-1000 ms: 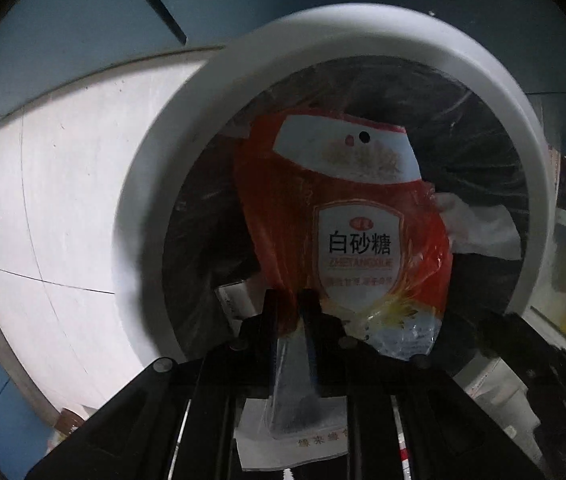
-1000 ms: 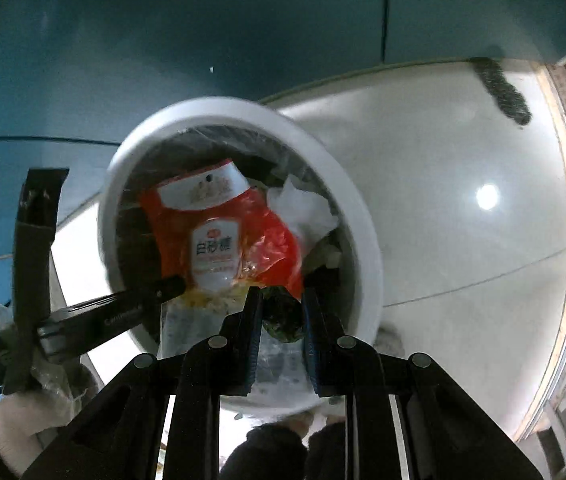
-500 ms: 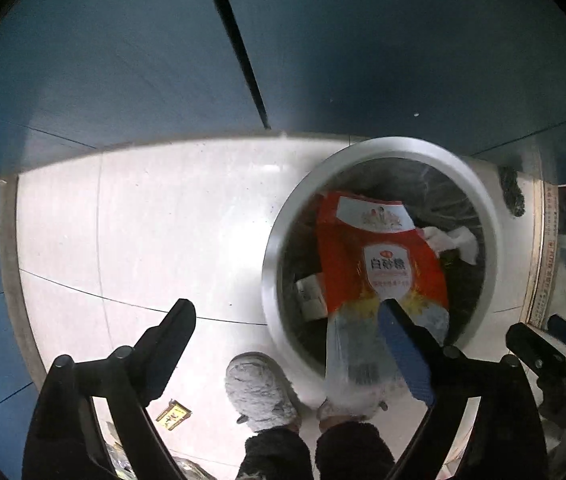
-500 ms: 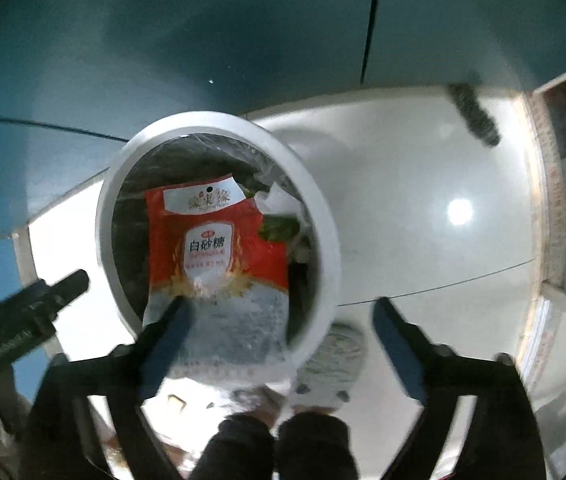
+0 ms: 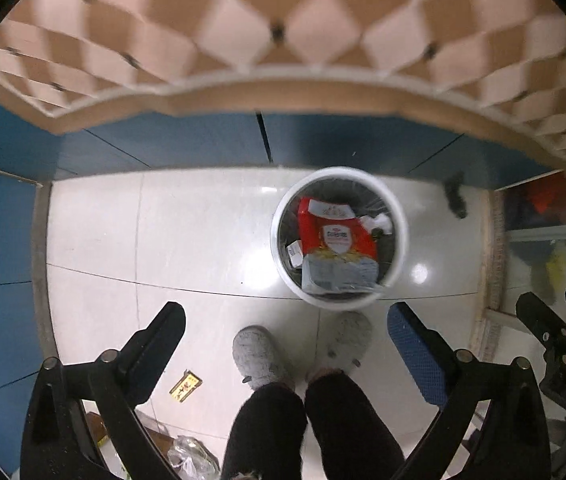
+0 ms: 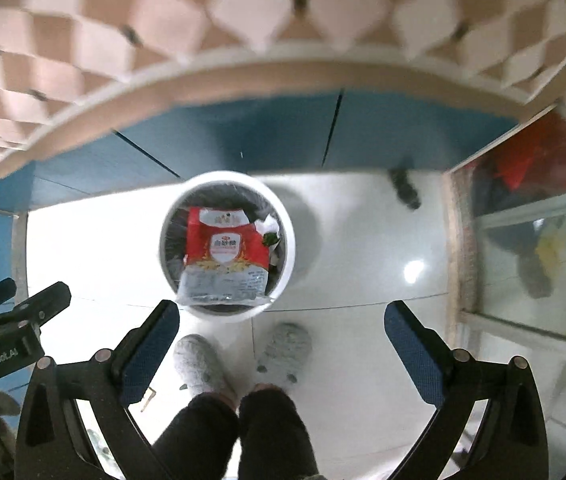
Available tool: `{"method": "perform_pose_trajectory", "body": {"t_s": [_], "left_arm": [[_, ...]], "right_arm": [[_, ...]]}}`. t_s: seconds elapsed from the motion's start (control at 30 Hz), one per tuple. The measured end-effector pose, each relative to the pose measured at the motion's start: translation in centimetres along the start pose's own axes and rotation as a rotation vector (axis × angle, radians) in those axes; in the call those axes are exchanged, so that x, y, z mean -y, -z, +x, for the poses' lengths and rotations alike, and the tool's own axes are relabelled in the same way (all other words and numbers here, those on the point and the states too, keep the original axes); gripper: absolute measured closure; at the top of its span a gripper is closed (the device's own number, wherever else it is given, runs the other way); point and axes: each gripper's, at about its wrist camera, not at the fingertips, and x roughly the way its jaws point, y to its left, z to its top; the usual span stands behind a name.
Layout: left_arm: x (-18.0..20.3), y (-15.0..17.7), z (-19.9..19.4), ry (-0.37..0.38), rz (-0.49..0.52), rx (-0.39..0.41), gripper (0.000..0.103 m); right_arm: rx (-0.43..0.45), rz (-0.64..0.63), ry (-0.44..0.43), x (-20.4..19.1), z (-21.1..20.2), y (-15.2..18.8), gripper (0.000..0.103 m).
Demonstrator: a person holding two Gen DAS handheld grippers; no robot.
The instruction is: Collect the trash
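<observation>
- The round white plastic trash bin [image 5: 399,240], lined with a dark bag, stands on the pale tiled floor [image 5: 163,240] just ahead of the person's grey slippers [image 5: 257,354].
- A red-and-clear plastic sugar packet [image 5: 333,250] lies on top of the rubbish inside the bin, its clear end draped over the near rim.
- The left gripper [image 5: 285,340] and right gripper [image 6: 282,334] hang high above the bin, both spread wide and empty.
- A small yellow scrap [image 5: 185,386] lies on the floor left of the slippers, probably the next thing to collect.

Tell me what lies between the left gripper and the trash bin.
Left wrist view: only bare white floor tile between the open left gripper and the trash bin, with grey slippers just below.
</observation>
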Motion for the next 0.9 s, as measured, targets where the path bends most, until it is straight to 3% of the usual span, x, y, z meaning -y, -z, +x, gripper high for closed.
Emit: {"method": "perform_pose_trajectory", "body": {"t_s": [0.4, 0.53, 0.8, 0.9], "left_arm": [[-1.6, 4.0, -22.9, 0.093, 0.034, 0.216, 0.0], [-2.3, 5.4, -28.8, 0.173, 0.074, 0.272, 0.0], [-4.3, 8.0, -37.9, 0.341, 0.109, 0.318, 0.0], [-4.6, 8.8, -40.3, 0.365, 0.101, 0.329, 0.0]], "right_arm": [[0.193, 0.009, -0.007, -1.2, -26.3, 3.6, 0.0], [0.246, 0.035, -0.058, -2.0, -34.4, 5.6, 0.0], [0.307, 0.066, -0.18, -3.5, -45.8, 9.1, 0.0], [0.318, 0.053, -0.22, -4.1, -48.6, 10.2, 0.0]]}}
